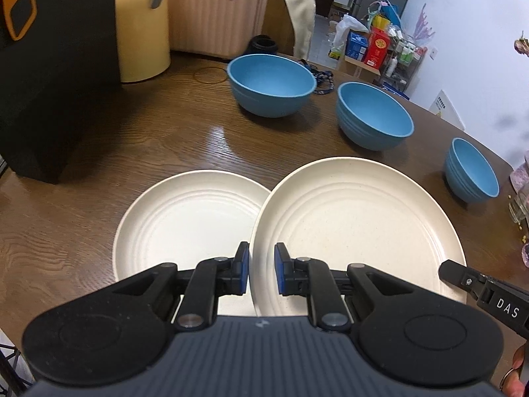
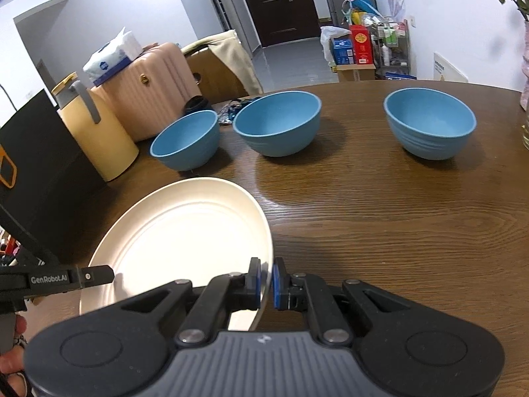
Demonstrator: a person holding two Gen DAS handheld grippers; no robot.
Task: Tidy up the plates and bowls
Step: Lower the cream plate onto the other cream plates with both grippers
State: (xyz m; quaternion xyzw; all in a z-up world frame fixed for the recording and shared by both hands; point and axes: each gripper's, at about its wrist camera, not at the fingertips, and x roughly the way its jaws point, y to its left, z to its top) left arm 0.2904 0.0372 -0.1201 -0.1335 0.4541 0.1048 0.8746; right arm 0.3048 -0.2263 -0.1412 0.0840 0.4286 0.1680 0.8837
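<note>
Broadly, a dark wood-grain table (image 1: 99, 152) carries everything, with a black box (image 1: 49, 82) and a yellow jug (image 1: 142, 26) along its left side and a pink suitcase (image 1: 218, 10) behind.

Two cream plates sit at the near edge. Flat plate (image 1: 185, 218) lies on the wood. Raised plate (image 1: 357, 225) is tilted, its left rim overlapping the flat plate's right rim; whether the two touch cannot be told.

Three blue bowls stand upright in a row behind the plates, each apart from the others: far-left bowl (image 1: 271, 82), middle bowl (image 1: 375, 115), right bowl (image 1: 471, 170). All three appear empty.

Left gripper (image 1: 261, 273): fingers apart, straddling the raised plate's near-left rim. A gap shows between the blue pads (image 1: 244, 271) and the rim, so no clamp is seen.

Right gripper (image 2: 267, 281): fingers drawn close on the raised plate's right rim, which passes between the pads (image 2: 254, 279); grip reads as clamped. In the left wrist view its fingertip appears at the plate's right edge.
</note>
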